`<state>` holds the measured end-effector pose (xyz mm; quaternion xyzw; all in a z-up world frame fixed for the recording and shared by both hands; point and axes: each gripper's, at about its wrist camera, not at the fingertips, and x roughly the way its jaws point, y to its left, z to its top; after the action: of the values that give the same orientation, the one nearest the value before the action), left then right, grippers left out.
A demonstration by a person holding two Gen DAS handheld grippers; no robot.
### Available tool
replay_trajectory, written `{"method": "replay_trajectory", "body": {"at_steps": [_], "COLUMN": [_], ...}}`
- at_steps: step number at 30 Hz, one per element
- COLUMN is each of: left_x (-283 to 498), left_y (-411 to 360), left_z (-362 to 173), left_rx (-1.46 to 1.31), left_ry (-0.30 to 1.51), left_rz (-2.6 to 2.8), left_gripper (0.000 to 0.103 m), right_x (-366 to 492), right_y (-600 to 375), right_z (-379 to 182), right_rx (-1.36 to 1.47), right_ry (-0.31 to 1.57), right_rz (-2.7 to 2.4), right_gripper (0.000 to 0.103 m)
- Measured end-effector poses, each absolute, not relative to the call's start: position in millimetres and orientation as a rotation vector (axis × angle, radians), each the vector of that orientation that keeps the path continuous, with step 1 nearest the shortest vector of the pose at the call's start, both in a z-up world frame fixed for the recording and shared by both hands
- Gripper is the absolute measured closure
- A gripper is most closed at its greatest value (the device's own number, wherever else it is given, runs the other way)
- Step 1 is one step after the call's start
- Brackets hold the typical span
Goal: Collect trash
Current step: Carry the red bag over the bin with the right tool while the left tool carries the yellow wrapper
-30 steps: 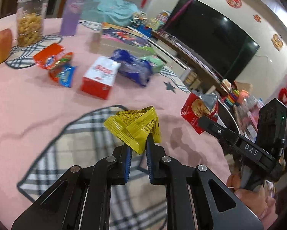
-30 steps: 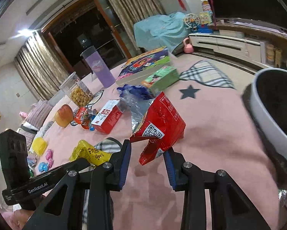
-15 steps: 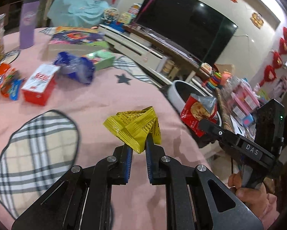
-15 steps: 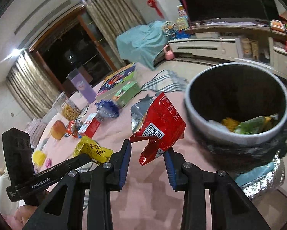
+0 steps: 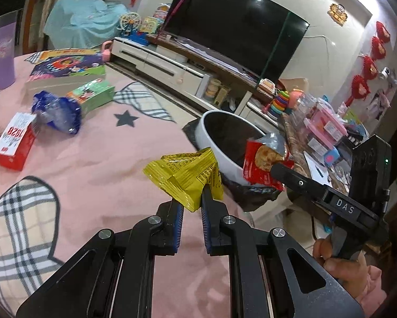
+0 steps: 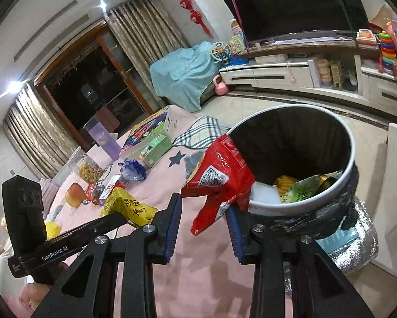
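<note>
Yellow wrapper [image 5: 189, 176] pinched in left claw [image 5: 190, 206], held above pink counter [image 5: 92, 164]. Red snack bag [image 6: 222, 177] clamped in right claw [image 6: 203, 212], held at rim of bin [image 6: 353, 156]; trash seen inside.

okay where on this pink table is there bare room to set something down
Free: the pink cloth between the star print and the yellow wrapper, and the checked patch near the table's edge. Crowded: the far side, around the red box, blue bag and green box.
</note>
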<state>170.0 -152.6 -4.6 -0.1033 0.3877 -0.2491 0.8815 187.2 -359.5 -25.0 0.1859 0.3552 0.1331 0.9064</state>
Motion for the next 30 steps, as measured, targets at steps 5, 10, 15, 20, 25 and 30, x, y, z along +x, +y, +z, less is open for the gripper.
{"method": "replay_trajectory", "body": {"at_steps": [5,10,15,20,25,30], "left_x": [173.2,176.8,185.2,197.4,210.6,222.8], "left_y": [-168.5,-181.6,-193.8,-211.3,-231.2,-247.2], "left_z": [-3.2,-3.0,2.4,8.8,9.4,5.4], "left_rx": [-0.196,-0.177,-0.166,-0.146,-0.125,-0.108], "left_ry": [0.81,0.816,0.81,0.802,0.808,0.826], "left_rz": [-0.543,-0.56,-0.572,-0.59,-0.608,-0.618], "left_gripper": [0.092,0.092,0.092,0.092,0.092,0.092], "right_x": [189.0,192.3,198.9,205.4,214.7,222.4], "right_y": [-373.9,-388.1,-399.4,-411.9,-424.4,-434.3], "right_z": [-22.7,-22.3,-21.2,-21.9,-26.9,-30.7], "right_rx": [0.403,0.423,0.438,0.444,0.462,0.473], "right_ry": [0.716,0.7,0.692,0.687,0.697,0.706], "right_rz": [0.255,0.23,0.217,0.197,0.172,0.158], "right_gripper": [0.07,0.071,0.071,0.071,0.071,0.071]}}
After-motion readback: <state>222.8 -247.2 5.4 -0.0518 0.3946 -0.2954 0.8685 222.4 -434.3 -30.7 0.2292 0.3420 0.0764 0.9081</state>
